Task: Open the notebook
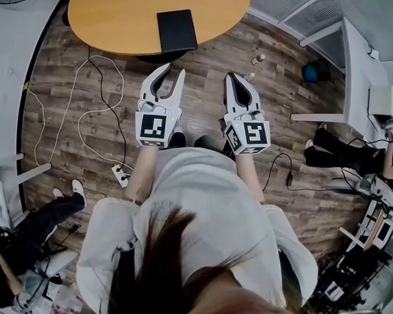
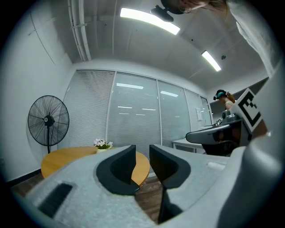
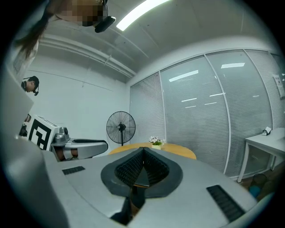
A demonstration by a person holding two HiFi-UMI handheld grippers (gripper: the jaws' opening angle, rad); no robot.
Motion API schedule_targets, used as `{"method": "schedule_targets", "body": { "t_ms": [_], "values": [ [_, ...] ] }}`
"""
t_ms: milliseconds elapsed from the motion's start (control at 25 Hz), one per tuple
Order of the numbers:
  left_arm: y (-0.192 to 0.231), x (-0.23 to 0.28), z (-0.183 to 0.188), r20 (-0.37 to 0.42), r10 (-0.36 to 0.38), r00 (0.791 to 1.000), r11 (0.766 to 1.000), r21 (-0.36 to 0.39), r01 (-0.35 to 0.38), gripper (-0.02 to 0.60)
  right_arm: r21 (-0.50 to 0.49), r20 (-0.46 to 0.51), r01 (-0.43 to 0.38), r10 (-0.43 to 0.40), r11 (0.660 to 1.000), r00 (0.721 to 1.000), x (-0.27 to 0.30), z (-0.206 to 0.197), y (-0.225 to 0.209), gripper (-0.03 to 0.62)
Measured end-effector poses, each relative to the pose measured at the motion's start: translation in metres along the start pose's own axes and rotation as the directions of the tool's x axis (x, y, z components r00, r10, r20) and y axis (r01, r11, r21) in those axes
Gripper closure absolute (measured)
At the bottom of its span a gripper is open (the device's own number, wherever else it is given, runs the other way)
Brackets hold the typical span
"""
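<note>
In the head view a closed black notebook lies on the round wooden table, near its front edge. Both grippers are held level over the floor, short of the table and apart from the notebook. My left gripper has its jaws a little apart with nothing between them; its own view shows the gap in my left gripper, with the table's edge beyond. My right gripper is shut on nothing, and the pads of my right gripper meet. Neither gripper view shows the notebook clearly.
A standing fan and a small pot of flowers are at the table's far side. White cables and a power strip lie on the wooden floor at left. Seated people are at both sides. A white desk stands at right.
</note>
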State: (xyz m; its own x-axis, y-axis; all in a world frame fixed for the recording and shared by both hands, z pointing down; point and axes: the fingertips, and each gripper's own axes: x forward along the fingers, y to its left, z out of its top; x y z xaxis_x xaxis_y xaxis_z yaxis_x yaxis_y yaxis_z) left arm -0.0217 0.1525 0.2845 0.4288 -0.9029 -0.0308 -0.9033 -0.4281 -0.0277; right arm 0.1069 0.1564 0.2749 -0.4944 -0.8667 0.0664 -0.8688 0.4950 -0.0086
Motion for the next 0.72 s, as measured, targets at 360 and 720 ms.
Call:
{"method": "schedule_targets", "body": {
  "t_ms": [360,720],
  "values": [
    [0.013,0.012,-0.005,-0.014,-0.012,1.0,1.0,-0.007,0.012,0.476,0.013,0.003,0.033,-0.033,0.999,0.999,0.013,0.001,-0.006,0.591],
    [0.026,0.044,-0.01,-0.02,0.019,1.0,1.0,-0.023,-0.019,0.476,0.025,-0.006,0.016,-0.015,1.0,1.0,0.043,-0.004,-0.029,0.591]
  ]
}}
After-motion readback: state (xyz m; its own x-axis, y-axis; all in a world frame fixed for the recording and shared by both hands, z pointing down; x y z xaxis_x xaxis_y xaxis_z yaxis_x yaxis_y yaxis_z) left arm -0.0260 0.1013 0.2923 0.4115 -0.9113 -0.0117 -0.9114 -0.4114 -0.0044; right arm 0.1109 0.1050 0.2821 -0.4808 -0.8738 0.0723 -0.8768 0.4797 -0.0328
